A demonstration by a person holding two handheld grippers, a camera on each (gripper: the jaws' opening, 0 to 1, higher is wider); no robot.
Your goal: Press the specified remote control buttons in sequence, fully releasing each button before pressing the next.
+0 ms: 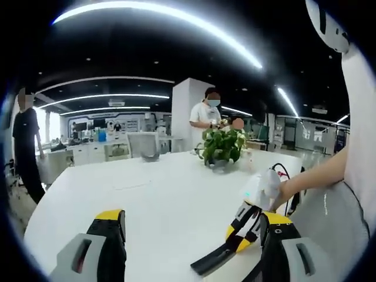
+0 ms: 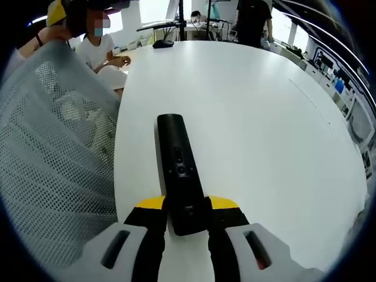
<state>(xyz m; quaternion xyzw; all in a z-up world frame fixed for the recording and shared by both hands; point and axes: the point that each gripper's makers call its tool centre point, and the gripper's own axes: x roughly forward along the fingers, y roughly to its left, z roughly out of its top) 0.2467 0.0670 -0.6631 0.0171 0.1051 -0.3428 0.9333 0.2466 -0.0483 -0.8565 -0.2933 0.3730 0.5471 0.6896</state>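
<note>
Right gripper view: the black remote control is seen clamped at its near end between the yellow-tipped jaws of the right tool, closed on its sides, with the body running forward from the jaws over the white worktop. Its button face is turned toward the camera, and two small round buttons are made out near its middle; their markings are too small to be read. The far end is held out above the worktop, and whether it touches the surface cannot be told.

In the left gripper view, the left tool is seen with its jaws wide apart and nothing held between them. The right tool is seen at the lower right, with the remote jutting from it toward the gap between the left jaws, just beside the left tool's right jaw. A potted plant stands well beyond on the worktop.

For the pressing to be done well, the remote is best kept steady and level in the right grip while one left jaw tip is brought squarely onto a single button. Each press is best made straight down and lifted fully clear before the next button is approached, so that a neighbouring button is not caught.
</note>
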